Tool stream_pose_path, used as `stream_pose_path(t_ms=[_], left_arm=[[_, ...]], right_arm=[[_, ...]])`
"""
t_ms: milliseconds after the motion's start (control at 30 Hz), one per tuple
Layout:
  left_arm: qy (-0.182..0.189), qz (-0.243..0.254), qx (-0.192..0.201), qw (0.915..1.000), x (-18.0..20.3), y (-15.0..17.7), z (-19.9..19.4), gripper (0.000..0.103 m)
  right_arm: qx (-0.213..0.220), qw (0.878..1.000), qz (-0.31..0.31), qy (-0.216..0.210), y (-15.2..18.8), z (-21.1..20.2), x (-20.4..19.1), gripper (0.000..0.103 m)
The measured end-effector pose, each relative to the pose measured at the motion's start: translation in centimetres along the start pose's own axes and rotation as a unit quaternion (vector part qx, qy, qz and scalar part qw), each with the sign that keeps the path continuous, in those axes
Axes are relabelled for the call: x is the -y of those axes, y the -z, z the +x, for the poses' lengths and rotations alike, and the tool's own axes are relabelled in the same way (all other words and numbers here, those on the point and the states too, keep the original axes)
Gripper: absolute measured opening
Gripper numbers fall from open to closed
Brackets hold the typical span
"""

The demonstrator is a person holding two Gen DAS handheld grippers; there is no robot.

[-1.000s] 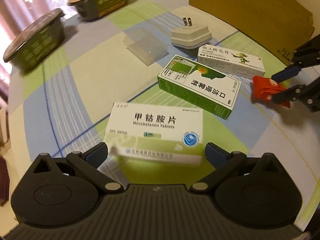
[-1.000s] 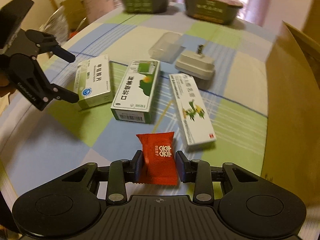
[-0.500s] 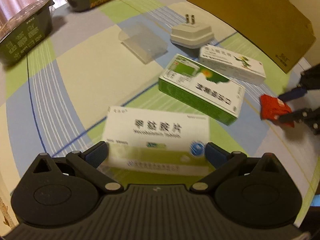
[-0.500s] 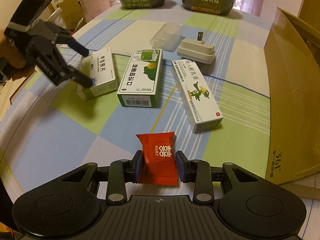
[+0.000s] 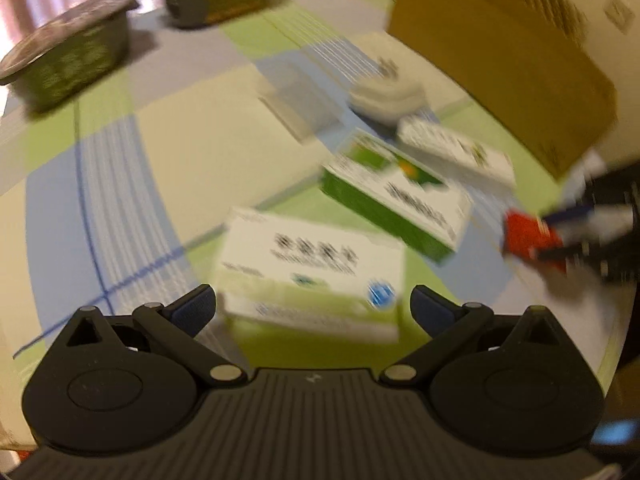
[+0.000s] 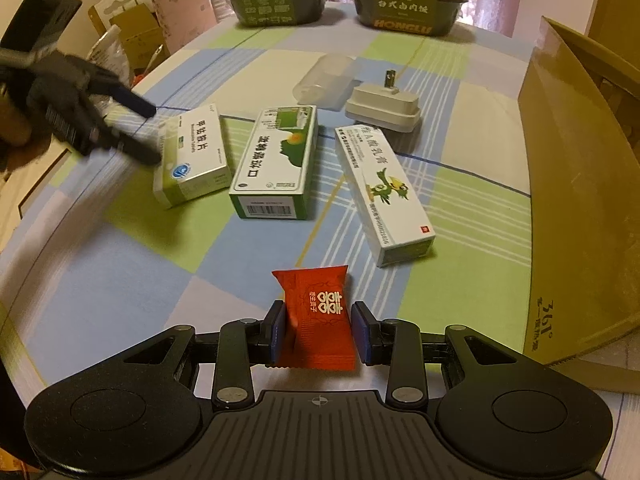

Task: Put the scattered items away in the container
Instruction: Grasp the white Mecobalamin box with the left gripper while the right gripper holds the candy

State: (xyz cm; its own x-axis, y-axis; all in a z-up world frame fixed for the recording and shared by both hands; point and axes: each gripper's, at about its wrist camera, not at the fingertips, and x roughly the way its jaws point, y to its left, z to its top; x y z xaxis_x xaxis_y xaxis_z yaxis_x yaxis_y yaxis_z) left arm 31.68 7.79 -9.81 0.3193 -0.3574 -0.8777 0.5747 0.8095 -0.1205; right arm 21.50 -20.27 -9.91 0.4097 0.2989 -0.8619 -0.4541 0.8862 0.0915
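Observation:
My right gripper is shut on a red candy packet, held above the checked tablecloth; the packet also shows blurred in the left wrist view. My left gripper is open, its fingers straddling the near end of a white and green pill box, which lies on the table. Beyond it lie a green and white box, a long white box with a green dragon, a white plug adapter and a clear plastic case. A brown cardboard box stands at the right.
Two dark green food tubs stand at the table's far edge. Cartons and bags are piled off the table at the far left. The near tablecloth in front of my right gripper is bare.
My left gripper has advanced toward the white pill box, whose near end now lies between its open fingers; its view is blurred by motion. My right gripper has risen, still holding the red packet.

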Motion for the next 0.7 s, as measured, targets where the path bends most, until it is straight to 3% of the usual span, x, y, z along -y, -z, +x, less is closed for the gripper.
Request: stream_pose_path(t_ms=[133,300,467,700], left_arm=[[-0.013,-0.040,0.010,0.9991,-2.2,-1.2,0.8,0.102],[0.040,-0.059,-0.003,0.9974,-3.2,-1.1,2.5,0.102],[0.047,-0.027,-0.042,0.9977,-1.5,0.6,3.0,0.102],[0.064,0.005,-0.045,0.9969,1.9,3.3,1.7,0.102]], right_arm=[[-0.003,1.000,0.001,0.002,0.2,0.2,0.3,0.038],[-0.003,1.000,-0.010,0.012,0.4,0.1,0.1,0.038],[0.002,1.000,-0.010,0.017,0.3,-0.2,0.3,0.038],[-0.005,1.000,0.008,0.016,-0.1,0.1,0.3,0.038]])
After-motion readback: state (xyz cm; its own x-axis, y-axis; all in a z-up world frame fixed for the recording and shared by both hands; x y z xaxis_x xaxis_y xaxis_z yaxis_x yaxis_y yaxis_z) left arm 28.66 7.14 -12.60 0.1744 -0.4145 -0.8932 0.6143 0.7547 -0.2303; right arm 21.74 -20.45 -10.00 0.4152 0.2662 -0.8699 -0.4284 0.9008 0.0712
